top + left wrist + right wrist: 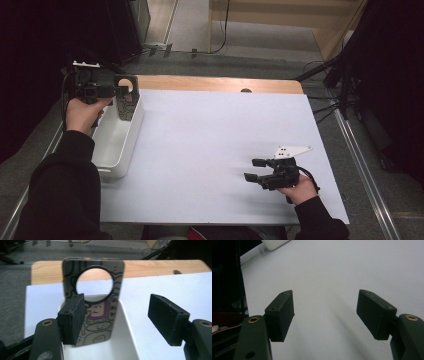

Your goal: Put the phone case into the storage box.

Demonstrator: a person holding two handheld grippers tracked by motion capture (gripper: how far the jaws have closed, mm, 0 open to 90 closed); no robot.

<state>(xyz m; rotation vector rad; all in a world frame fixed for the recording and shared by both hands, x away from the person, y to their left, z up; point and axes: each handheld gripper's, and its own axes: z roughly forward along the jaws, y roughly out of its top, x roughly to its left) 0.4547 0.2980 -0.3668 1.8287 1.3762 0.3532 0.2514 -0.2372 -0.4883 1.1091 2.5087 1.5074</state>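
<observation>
Grey carpet (cables), black curtains

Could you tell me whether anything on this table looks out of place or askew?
One thing: the patterned phone case stands on end in the white bin, leaning at its far end rather than lying flat. The left claw is open around it. Otherwise nothing looks spilled or damaged.

Patterned card with round hole stands upright in white bin.

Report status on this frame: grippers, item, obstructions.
Left gripper open, one pad against the patterned flat phone case with a round hole, standing upright in the white plastic bin. Right gripper open, empty, over the white tabletop. Nothing obstructing.
</observation>
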